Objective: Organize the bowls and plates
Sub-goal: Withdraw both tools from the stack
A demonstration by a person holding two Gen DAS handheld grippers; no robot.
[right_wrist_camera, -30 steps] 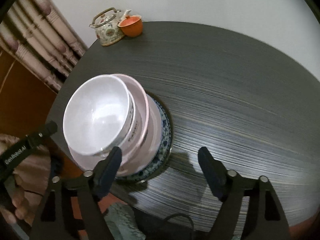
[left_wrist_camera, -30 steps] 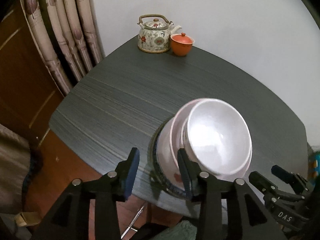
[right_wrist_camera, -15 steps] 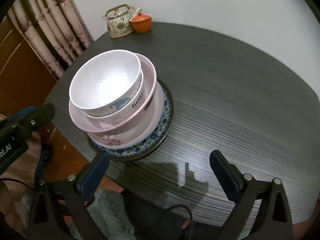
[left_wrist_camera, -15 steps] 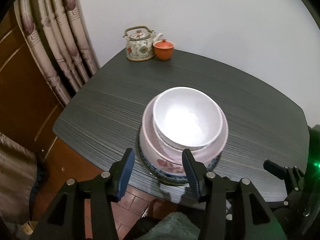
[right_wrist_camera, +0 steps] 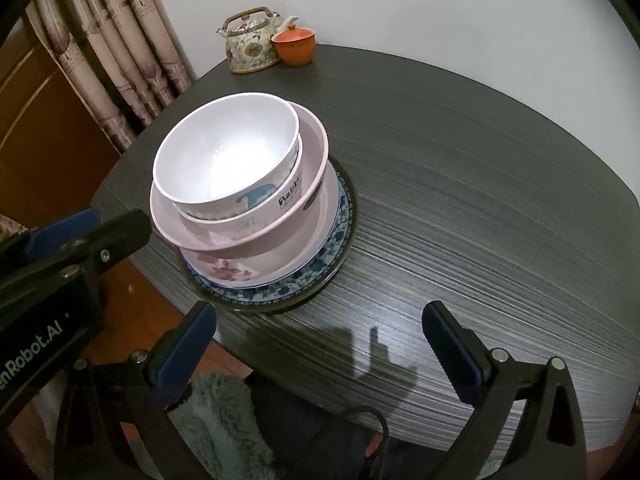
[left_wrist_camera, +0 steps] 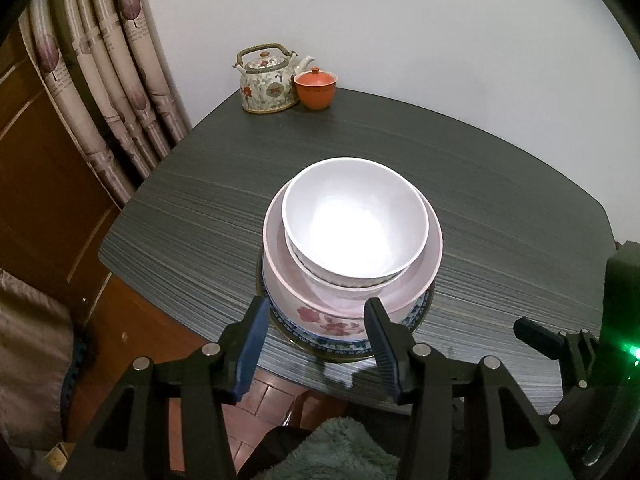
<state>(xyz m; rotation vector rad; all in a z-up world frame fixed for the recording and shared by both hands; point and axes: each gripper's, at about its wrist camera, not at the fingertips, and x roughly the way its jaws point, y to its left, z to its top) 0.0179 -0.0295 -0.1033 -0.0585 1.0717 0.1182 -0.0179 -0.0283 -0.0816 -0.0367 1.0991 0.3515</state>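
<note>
Sitting stacked near the front-left edge of the dark surface (right_wrist_camera: 460, 184) is the task's crockery: a white bowl (left_wrist_camera: 354, 224) nested in a pink bowl (left_wrist_camera: 412, 284), over a flowered bowl (right_wrist_camera: 256, 264) on a blue-patterned plate (right_wrist_camera: 336, 240). The plate's centre is hidden under the stack. The left hand-held gripper (left_wrist_camera: 316, 338) is hanging just short of the stack, its jaws parted and empty after widening. The right hand-held gripper (right_wrist_camera: 320, 344) is standing wide open, holding nothing, having just spread. A teapot (left_wrist_camera: 267, 80) and orange lidded cup (left_wrist_camera: 316, 88) are touching at the far corner.
</note>
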